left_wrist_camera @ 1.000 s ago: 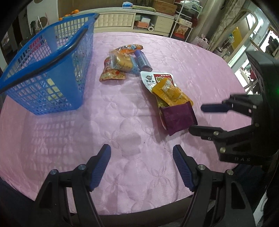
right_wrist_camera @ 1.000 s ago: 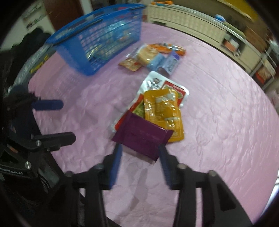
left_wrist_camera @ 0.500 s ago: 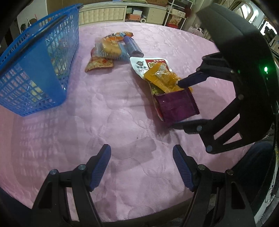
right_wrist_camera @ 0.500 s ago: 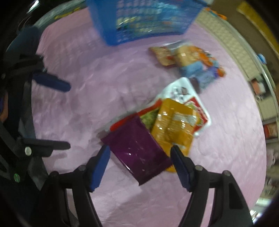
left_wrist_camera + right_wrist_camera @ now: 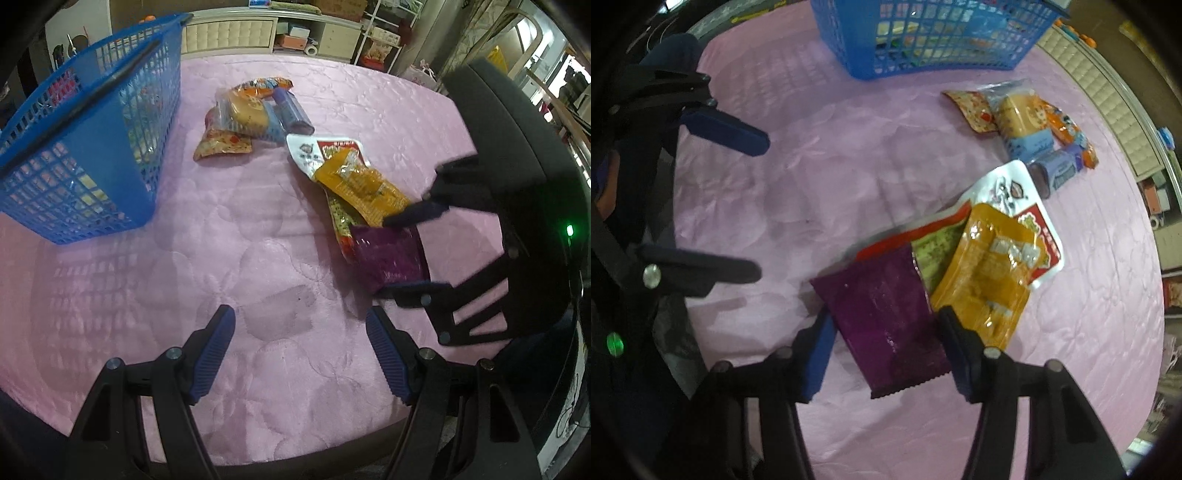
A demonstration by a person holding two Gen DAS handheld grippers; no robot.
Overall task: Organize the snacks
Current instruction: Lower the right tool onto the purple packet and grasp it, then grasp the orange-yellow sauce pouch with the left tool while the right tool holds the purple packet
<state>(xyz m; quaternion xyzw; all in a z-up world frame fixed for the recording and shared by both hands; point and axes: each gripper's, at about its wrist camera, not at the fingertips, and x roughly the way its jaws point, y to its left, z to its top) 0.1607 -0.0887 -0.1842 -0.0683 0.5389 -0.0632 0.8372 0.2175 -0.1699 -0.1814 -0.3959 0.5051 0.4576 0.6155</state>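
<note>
Right gripper (image 5: 884, 347): fingers spread, straddling the purple packet (image 5: 886, 317) at 6 o'clock, not clamped. Packet lies flat on the pink surface (image 5: 820, 192), overlapping the orange pouch (image 5: 990, 280). Left gripper (image 5: 301, 354): fingers released, holding nothing. Blue basket (image 5: 85, 147) at 10 o'clock.

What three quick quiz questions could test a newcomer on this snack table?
1. True or false: the right gripper has its fingers on either side of the purple packet.
2. Which packet lies partly on the red and white packet? A) yellow packet B) the blue basket C) a green bottle
3. Fill in: the left gripper holds ____.

Key:
1. True; the jaws are apart, not yet closed on it.
2. A
3. nothing; it is open over the pink cloth.
</note>
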